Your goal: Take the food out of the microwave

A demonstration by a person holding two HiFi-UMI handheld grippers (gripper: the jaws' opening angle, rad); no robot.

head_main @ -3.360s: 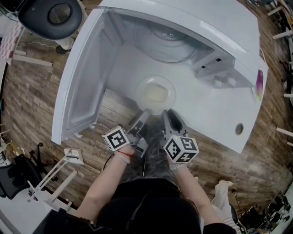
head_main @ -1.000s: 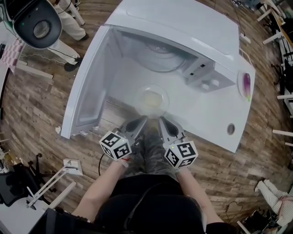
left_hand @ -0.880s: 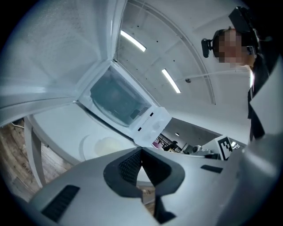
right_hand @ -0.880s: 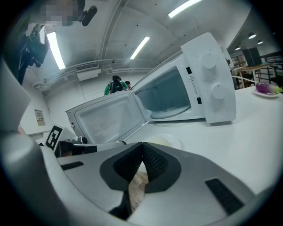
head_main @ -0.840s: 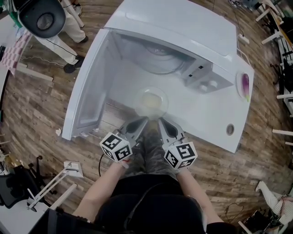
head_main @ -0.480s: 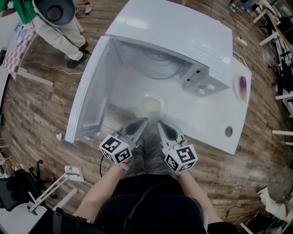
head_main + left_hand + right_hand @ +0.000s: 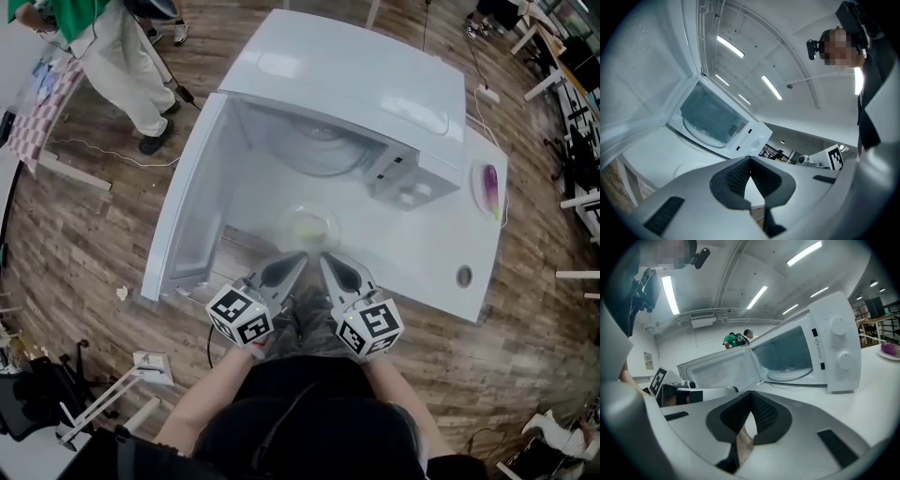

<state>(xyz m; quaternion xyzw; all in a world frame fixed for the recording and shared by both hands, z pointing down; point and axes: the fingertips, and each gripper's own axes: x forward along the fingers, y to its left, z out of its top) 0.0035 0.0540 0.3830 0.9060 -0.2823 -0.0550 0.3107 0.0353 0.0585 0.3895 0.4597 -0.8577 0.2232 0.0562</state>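
Note:
A clear glass bowl (image 7: 309, 228) with pale food stands on the white table (image 7: 422, 253), in front of the open white microwave (image 7: 375, 89). Its door (image 7: 192, 211) swings out to the left and the glass turntable (image 7: 319, 150) inside is bare. My left gripper (image 7: 296, 257) and right gripper (image 7: 325, 258) hover side by side just at the near side of the bowl. Both are shut with nothing between their pads. In the left gripper view the left gripper (image 7: 750, 158) points at the microwave (image 7: 717, 122). In the right gripper view the right gripper (image 7: 751, 392) faces the microwave (image 7: 811, 352) too.
A small plate with a purple thing (image 7: 489, 183) sits at the table's right corner, and a round hole (image 7: 464, 276) lies near the front edge. A person in a green top (image 7: 112, 47) stands on the wooden floor at upper left. White furniture stands at lower left.
Both grippers have lifted a little and stay shut. The bowl has kept its place on the table. The person at upper left has come further into view.

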